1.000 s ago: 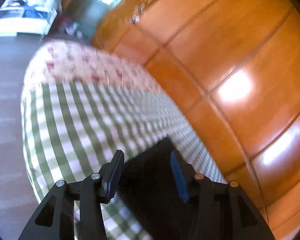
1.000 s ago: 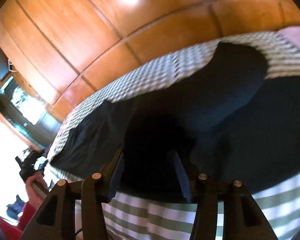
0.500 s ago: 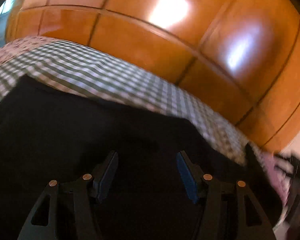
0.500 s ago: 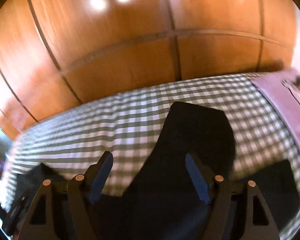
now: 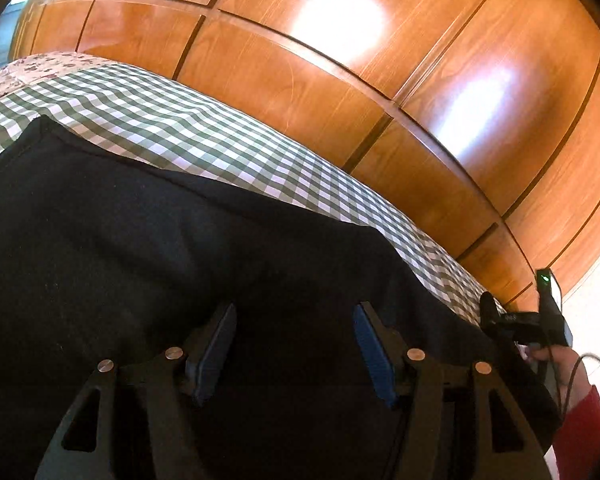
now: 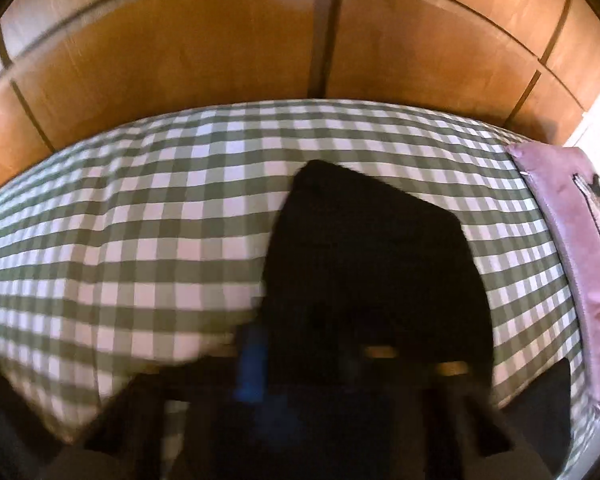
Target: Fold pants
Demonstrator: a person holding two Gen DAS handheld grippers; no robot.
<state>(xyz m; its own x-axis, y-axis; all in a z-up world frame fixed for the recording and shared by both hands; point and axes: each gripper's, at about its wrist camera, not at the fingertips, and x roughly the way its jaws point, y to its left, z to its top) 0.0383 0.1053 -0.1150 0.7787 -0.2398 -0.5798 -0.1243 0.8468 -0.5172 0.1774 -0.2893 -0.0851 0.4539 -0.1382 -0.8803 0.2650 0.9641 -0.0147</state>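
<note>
My left gripper (image 5: pixel 294 344) hangs with blue-padded fingers spread over the matte black pants (image 5: pixel 148 248), which lie flat on the green-checked bedspread (image 5: pixel 204 136). The right gripper (image 6: pixel 308 364) is blurred; I cannot tell its state. Glossy wood panels (image 5: pixel 340 64) stand behind.

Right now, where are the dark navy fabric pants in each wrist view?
Left wrist: the dark navy fabric pants fill the lower left and centre, under the open left gripper.
Right wrist: the pants run from centre to bottom; the right gripper is blurred.
Shared landmark: the green-and-white checked bedspread below the wooden wardrobe panels.
</note>
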